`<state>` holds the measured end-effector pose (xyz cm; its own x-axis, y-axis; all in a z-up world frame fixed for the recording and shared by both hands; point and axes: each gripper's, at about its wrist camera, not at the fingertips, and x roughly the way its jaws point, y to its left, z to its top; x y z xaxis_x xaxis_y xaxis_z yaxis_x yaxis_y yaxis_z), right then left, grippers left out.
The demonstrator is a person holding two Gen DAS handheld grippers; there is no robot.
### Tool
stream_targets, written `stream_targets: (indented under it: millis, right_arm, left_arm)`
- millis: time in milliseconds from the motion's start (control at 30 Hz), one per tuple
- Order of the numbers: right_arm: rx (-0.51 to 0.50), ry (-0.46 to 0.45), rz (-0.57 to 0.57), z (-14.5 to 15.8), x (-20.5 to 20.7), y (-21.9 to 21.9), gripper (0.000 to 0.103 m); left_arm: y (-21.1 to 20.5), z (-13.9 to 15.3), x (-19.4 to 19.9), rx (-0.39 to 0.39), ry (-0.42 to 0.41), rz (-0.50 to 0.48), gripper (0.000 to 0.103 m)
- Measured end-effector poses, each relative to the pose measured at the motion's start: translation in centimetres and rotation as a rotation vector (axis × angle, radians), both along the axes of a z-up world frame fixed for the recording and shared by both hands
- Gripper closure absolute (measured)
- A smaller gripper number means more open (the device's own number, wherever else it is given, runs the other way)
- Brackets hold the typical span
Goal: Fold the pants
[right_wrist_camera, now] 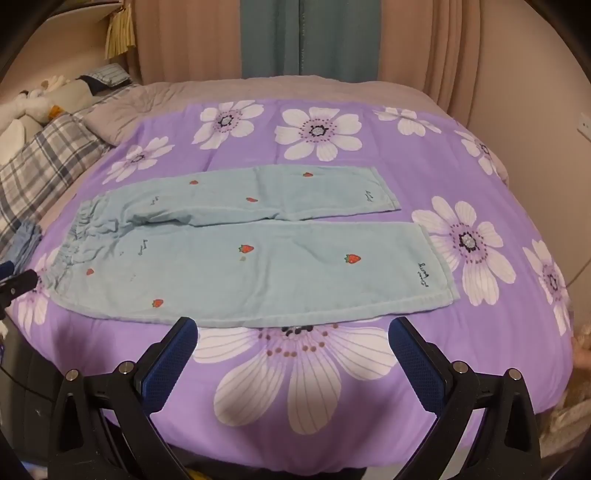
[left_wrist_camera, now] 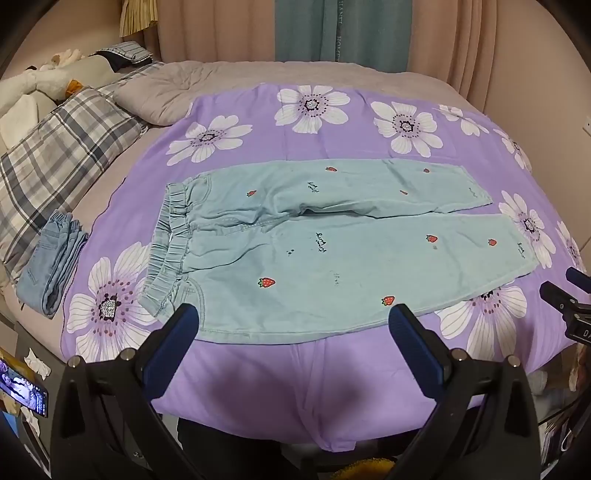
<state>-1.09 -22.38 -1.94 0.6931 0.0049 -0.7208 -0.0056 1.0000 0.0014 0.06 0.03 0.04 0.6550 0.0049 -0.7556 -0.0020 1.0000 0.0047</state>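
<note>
Light teal pants with small strawberry prints lie flat on a purple flowered sheet, waistband at the left, both legs stretched to the right. In the right wrist view the same pants spread across the sheet. My left gripper hovers open above the near edge of the pants by the waistband end. My right gripper hovers open just short of the near leg's lower edge. Nothing sits between either pair of fingers. The right gripper's tips show at the right rim of the left wrist view.
A folded pair of blue denim pants lies at the sheet's left edge. A plaid pillow and soft toys rest at the far left. Curtains hang behind the bed. A lit phone sits low at the left.
</note>
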Motion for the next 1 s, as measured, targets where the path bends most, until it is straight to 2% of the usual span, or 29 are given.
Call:
stream_targets:
  millis: [1000]
  right_arm:
    - [0.003,0.003,-0.001,-0.52,-0.07,0.20,0.001]
  left_arm:
    - [-0.03,-0.59,-0.07,0.001,0.015,-0.004,0.000]
